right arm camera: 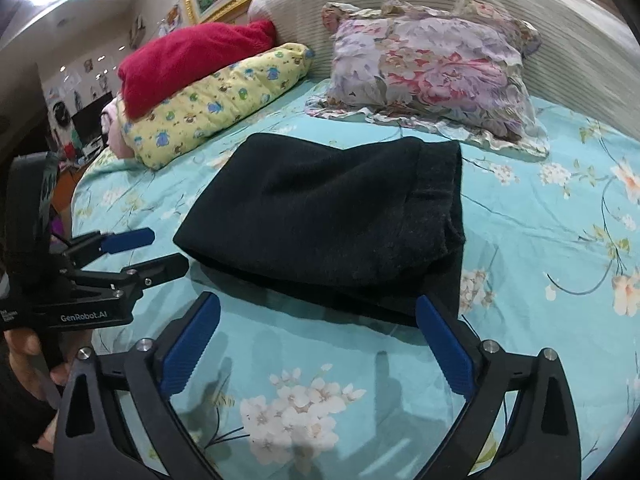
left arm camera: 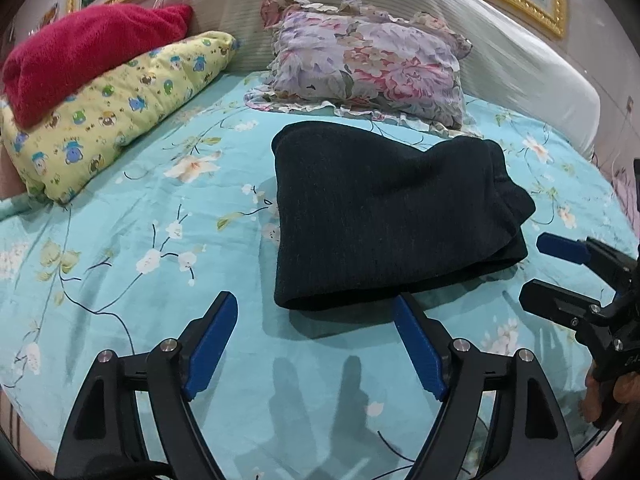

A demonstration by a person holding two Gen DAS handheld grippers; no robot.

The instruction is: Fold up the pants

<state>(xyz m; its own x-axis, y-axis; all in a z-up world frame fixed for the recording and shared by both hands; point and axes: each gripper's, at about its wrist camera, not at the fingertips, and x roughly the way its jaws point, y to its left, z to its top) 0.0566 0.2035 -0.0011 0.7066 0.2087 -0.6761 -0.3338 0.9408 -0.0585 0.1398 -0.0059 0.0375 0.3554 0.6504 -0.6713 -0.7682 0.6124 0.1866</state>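
Both tools are spread wide and grip nothing: the left tool point(left arm camera: 314, 304) sits bottom centre of its frame, the right tool point(right arm camera: 318, 306) likewise. Folded black pants point(left arm camera: 384, 216) lie mid-frame on the bed point(left arm camera: 120, 240), the right tool's right finger apparently just touching their near edge. Upper frame: floral pillow point(left arm camera: 372, 60); upper left: yellow pillow point(left arm camera: 120, 108), red towel point(left arm camera: 88, 52).
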